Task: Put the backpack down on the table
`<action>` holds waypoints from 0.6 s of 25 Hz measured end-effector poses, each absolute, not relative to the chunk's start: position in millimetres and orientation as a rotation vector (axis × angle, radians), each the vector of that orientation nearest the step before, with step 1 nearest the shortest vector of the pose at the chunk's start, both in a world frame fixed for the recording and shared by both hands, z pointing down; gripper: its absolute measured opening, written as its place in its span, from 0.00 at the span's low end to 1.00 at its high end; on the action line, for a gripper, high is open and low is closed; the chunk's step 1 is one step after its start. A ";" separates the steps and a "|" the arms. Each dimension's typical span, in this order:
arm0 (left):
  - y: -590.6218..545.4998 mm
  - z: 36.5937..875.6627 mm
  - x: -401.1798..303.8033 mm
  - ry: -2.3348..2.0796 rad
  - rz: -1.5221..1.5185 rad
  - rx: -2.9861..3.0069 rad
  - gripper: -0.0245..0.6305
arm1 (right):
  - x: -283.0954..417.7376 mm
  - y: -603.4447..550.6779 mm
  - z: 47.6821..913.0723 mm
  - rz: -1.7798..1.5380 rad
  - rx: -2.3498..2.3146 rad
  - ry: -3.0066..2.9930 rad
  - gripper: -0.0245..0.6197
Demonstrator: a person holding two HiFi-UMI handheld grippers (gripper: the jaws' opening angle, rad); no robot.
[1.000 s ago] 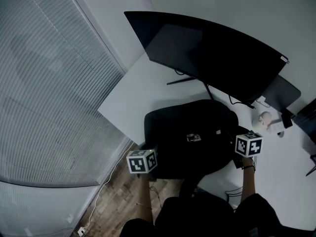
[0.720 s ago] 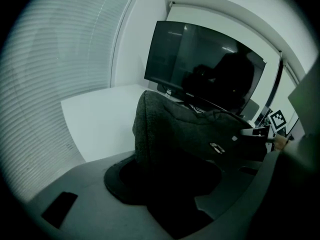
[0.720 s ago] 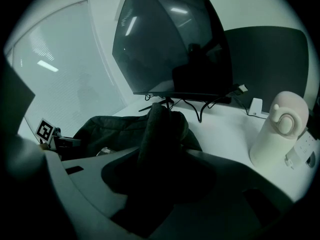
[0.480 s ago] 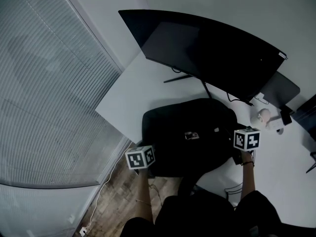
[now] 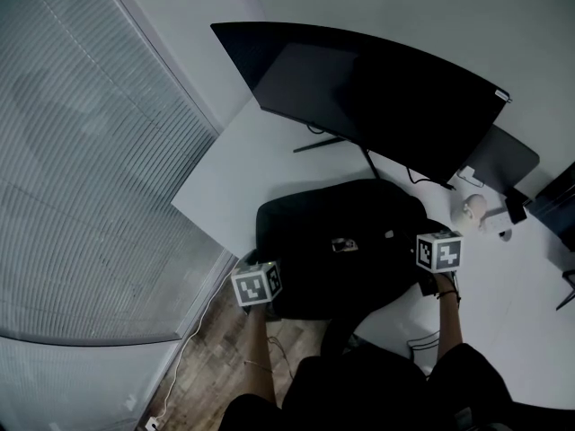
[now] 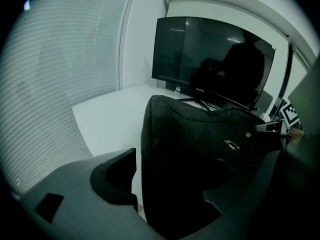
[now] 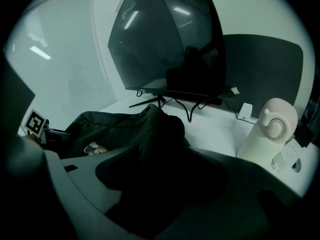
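Observation:
A black backpack (image 5: pixel 341 250) lies flat on the white table (image 5: pixel 243 178), close to its front edge. My left gripper (image 5: pixel 268 275) is at the backpack's left side and my right gripper (image 5: pixel 431 242) at its right side. In the left gripper view the backpack (image 6: pixel 200 149) stands between the jaws of the left gripper (image 6: pixel 170 194); they are opening, and a strip of table shows beside the left pad. In the right gripper view dark fabric of the backpack (image 7: pixel 145 134) lies between the opening jaws of the right gripper (image 7: pixel 165 184), with no pad pressing on it.
A large curved monitor (image 5: pixel 377 88) stands behind the backpack, with a second dark screen (image 5: pixel 508 160) to its right. A white bottle (image 5: pixel 473 209) stands right of the backpack. Window blinds (image 5: pixel 81 169) fill the left. Wooden floor (image 5: pixel 207 357) lies below the table edge.
The backpack lies in the same spot and both hands stay at its sides. Only the head view has shifted slightly.

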State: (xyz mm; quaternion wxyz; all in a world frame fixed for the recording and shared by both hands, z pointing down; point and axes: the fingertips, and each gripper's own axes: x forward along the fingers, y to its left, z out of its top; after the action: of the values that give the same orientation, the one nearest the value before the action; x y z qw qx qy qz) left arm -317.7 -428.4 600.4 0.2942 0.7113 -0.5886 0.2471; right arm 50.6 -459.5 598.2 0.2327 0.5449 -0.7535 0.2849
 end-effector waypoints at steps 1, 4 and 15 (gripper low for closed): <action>-428.2 599.3 -318.4 -1.579 0.661 1.894 0.52 | 52.1 -458.9 598.6 0.773 1.509 -2.067 0.41; -426.8 591.6 -324.1 -1.645 0.646 1.895 0.52 | 54.4 -456.2 595.3 0.736 1.538 -2.054 0.42; -398.4 556.3 -331.1 -1.791 0.631 1.946 0.47 | 66.3 -443.9 575.2 0.580 1.672 -2.025 0.41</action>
State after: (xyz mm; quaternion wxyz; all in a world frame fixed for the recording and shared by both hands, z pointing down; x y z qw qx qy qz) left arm -331.1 -398.4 556.3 0.2098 0.6997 -0.6440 0.2271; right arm 66.3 -443.9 575.2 0.2243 0.6058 -0.7338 0.2103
